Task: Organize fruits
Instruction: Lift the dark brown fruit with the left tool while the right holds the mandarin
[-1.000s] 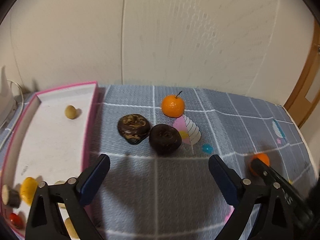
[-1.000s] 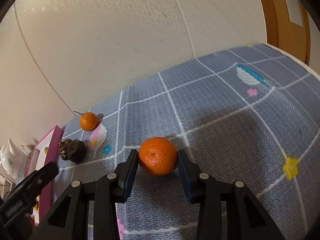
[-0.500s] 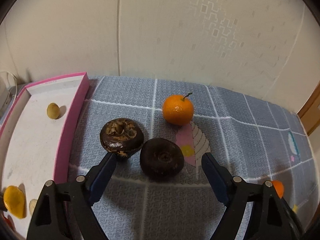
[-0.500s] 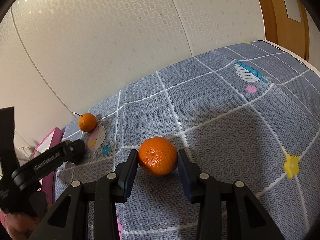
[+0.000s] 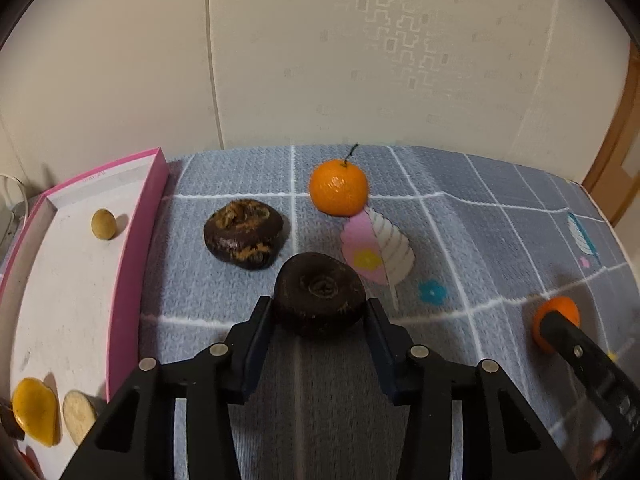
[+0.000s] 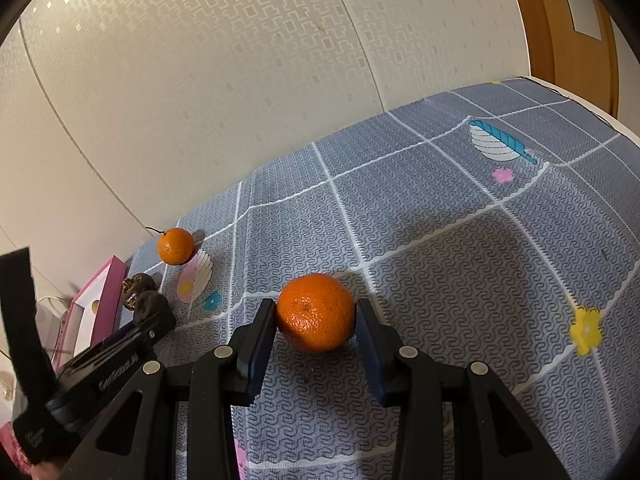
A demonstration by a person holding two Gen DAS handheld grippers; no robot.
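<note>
A dark brown, wrinkled round fruit (image 5: 320, 292) lies on the grey-blue mat. My left gripper (image 5: 320, 309) is around it, jaws closing, and both pads touch its sides. A second dark fruit (image 5: 244, 234) with orange flecks lies just beyond, to the left. Farther back sits a mandarin with a stem (image 5: 339, 188). In the right wrist view my right gripper (image 6: 316, 312) is shut on a stemless mandarin (image 6: 316, 318) that rests on the mat. The left gripper's finger (image 6: 156, 320) shows at that view's left.
A pink-walled tray (image 5: 132, 248) lies along the mat's left side, holding a small tan ball (image 5: 103, 223), a yellow piece (image 5: 34, 410) and a pale piece (image 5: 78, 414). A wall rises behind the mat. A wooden door frame (image 6: 552, 20) stands at the right.
My left gripper came forward and down over the nearer dark fruit, and its jaws narrowed from wide to touching it. The right gripper and its mandarin stayed put.
</note>
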